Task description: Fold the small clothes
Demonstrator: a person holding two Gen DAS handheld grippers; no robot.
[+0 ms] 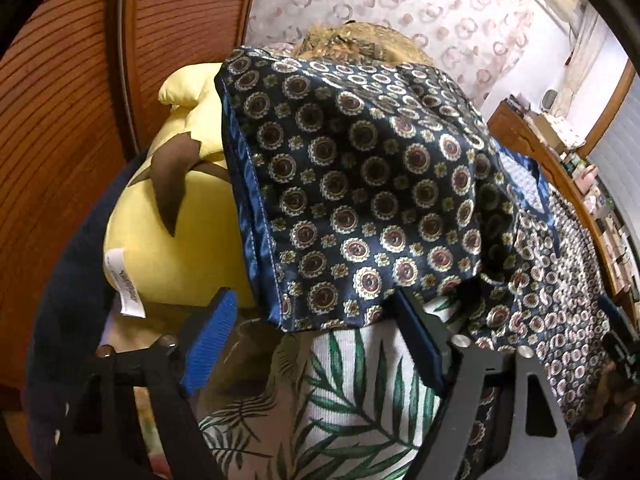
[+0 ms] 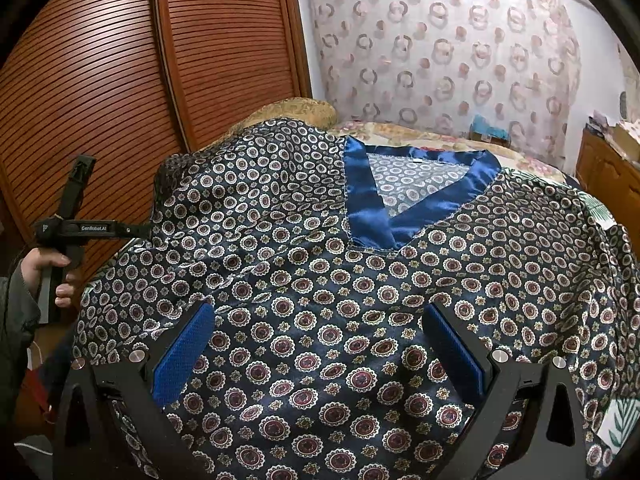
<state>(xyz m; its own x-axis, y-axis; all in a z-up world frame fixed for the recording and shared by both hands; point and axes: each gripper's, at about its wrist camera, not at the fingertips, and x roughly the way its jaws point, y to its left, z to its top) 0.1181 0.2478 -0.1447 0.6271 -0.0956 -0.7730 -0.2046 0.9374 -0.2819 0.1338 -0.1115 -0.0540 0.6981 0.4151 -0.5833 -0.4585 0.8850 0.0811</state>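
A dark blue satin top (image 2: 320, 264) with a ring-and-flower print and a bright blue V-neck (image 2: 372, 208) lies spread front up on the bed. One sleeve (image 1: 360, 184) with a blue hem is draped up over a yellow plush. My left gripper (image 1: 316, 320) is open, and the sleeve's lower edge hangs between its blue pads (image 1: 212, 340) without either pad pressing on it. My right gripper (image 2: 320, 344) is open low over the top's front, its pads standing wide on either side of flat cloth. In the right wrist view a hand (image 2: 44, 268) holds the left gripper's handle at the far left.
A yellow plush toy (image 1: 180, 220) with a white tag lies under the sleeve. Leaf-print bedding (image 1: 352, 400) covers the bed. Slatted wooden wardrobe doors (image 2: 100, 80) stand at the left, a patterned curtain (image 2: 440, 48) behind. A wooden cabinet (image 1: 560, 160) loaded with small items runs along the right.
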